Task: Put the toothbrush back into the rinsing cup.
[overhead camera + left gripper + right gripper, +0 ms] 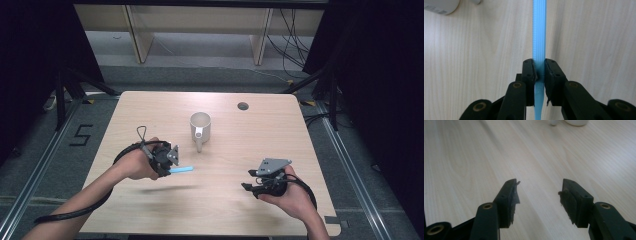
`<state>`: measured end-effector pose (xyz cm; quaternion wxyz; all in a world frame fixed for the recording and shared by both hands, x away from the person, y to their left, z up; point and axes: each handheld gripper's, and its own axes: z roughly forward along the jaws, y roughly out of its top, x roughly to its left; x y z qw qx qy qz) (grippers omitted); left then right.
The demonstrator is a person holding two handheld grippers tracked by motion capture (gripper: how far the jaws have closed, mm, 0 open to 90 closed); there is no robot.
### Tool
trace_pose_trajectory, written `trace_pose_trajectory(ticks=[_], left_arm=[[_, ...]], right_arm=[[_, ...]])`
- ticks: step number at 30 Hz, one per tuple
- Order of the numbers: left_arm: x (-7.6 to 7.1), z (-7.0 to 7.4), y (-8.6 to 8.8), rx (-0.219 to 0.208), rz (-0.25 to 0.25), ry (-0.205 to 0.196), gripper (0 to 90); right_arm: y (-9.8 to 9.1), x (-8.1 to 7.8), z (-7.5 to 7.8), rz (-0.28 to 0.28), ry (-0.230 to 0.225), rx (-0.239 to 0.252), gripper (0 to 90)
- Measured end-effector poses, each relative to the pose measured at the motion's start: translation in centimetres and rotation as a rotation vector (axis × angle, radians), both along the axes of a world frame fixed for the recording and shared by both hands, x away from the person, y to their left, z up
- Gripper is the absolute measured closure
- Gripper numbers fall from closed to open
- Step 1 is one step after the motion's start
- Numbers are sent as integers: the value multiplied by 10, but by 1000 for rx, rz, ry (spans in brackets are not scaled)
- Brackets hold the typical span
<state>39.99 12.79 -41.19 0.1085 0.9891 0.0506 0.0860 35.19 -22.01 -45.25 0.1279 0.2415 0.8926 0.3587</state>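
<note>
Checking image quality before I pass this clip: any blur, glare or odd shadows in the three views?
High view: even light, dark surround, a soft smeared shadow on the table under the left tongs. Left gripper view: sharp on the blue strip clamped by the jaws; the white mug at the corner is soft. Right gripper view: open right tongs crisp, the far tabletop blurred; no glare.

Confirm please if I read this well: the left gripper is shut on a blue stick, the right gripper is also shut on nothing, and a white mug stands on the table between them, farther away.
One detail is wrong: the right gripper is open, its jaws wide apart over bare table, as the right gripper view shows. The rest holds: the left gripper is shut on the blue stick, and the white mug stands farther away between them.
</note>
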Motion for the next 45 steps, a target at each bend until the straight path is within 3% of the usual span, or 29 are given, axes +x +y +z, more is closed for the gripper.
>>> trace_pose_trajectory(ticks=[3, 4, 8, 10, 12, 15, 29, 31, 38, 40, 45], left_arm=[[-3, 1, -7, 15, -25, 4, 784], [-5, 1, -10, 12, -30, 1, 785], [-7, 2, -19, 10, -49, 11, 784], [-8, 2, -25, 5, -57, 10, 784], [-9, 3, -29, 5, -64, 11, 785], [-11, 3, -37, -4, -78, 12, 784], [-18, 5, -62, -13, -132, 22, 784], [-18, 5, -64, -14, -137, 21, 784], [-19, 5, -70, -13, -148, 25, 784], [-19, 6, -72, -17, -153, 25, 784], [-20, 6, -75, -18, -159, 29, 784]], right_arm=[[8, 2, 1, 41, 6, -7, 477], [10, 4, 1, 72, -12, -9, 477], [21, 3, 3, 103, -5, 5, 478], [26, 6, 5, 147, -41, 14, 480], [33, 3, 7, 144, -23, 33, 481], [42, 8, 11, 191, -68, 32, 483], [77, 14, 7, 289, -48, 47, 524], [80, 14, 5, 284, -19, 53, 532], [80, 16, 3, 304, -32, 49, 548], [80, 14, 2, 296, -7, 51, 554], [82, 15, 2, 307, -3, 56, 576]])
